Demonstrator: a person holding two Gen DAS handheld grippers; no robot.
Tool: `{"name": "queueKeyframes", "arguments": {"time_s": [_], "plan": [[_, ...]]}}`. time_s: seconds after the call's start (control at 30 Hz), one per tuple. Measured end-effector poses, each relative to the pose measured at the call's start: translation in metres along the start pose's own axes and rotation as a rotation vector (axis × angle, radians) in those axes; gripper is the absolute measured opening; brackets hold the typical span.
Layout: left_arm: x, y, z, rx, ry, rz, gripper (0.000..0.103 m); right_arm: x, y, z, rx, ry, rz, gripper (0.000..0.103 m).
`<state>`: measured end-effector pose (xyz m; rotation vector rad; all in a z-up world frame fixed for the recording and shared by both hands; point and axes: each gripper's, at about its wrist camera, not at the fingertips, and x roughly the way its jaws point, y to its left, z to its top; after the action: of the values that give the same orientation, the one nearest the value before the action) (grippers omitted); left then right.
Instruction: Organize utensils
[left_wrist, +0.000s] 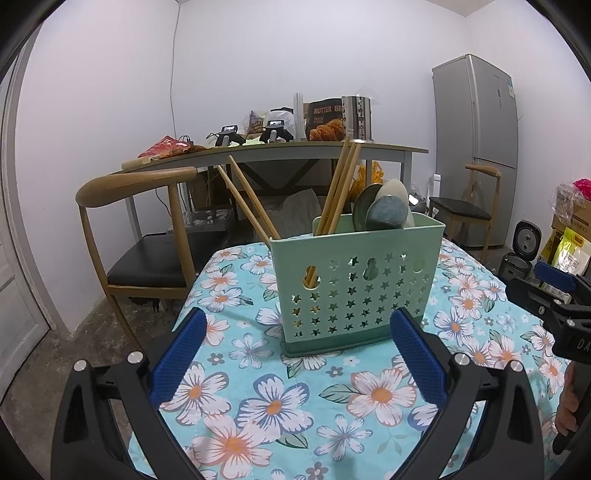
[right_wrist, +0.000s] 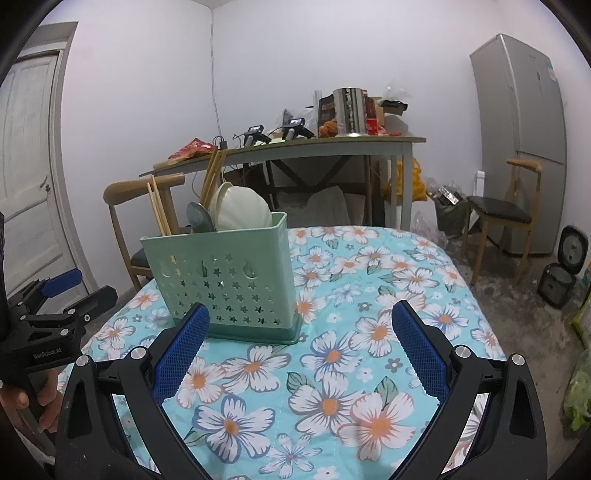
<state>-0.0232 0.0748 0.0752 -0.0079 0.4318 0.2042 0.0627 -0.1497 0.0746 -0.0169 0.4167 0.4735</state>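
Note:
A mint-green perforated utensil holder (left_wrist: 354, 284) stands upright on the floral tablecloth (left_wrist: 273, 402). It holds wooden chopsticks (left_wrist: 338, 188) and several spoons (left_wrist: 386, 208). Two more chopsticks (left_wrist: 247, 199) lean out at its left. My left gripper (left_wrist: 299, 332) is open and empty, just in front of the holder. My right gripper (right_wrist: 301, 325) is open and empty, with the holder (right_wrist: 225, 280) ahead to its left; chopsticks (right_wrist: 159, 208) and spoons (right_wrist: 240, 208) stick out of it. Each gripper shows at the edge of the other's view: the right one (left_wrist: 554, 291), the left one (right_wrist: 55, 295).
A wooden chair (left_wrist: 147, 229) stands behind the table on the left. A cluttered grey table (left_wrist: 295, 151) stands by the far wall. A fridge (left_wrist: 480, 147), a second chair (right_wrist: 506, 218) and a rice cooker (right_wrist: 561, 273) are on the right.

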Motion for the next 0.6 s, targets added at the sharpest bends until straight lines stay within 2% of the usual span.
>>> {"name": "queueKeyframes", "arguments": {"time_s": [0.6], "plan": [[0.0004, -0.0041, 0.0012, 0.004, 0.004, -0.009, 0.097, 0.001, 0.0001, -0.0004, 0.006, 0.004, 0.004, 0.095]]}}
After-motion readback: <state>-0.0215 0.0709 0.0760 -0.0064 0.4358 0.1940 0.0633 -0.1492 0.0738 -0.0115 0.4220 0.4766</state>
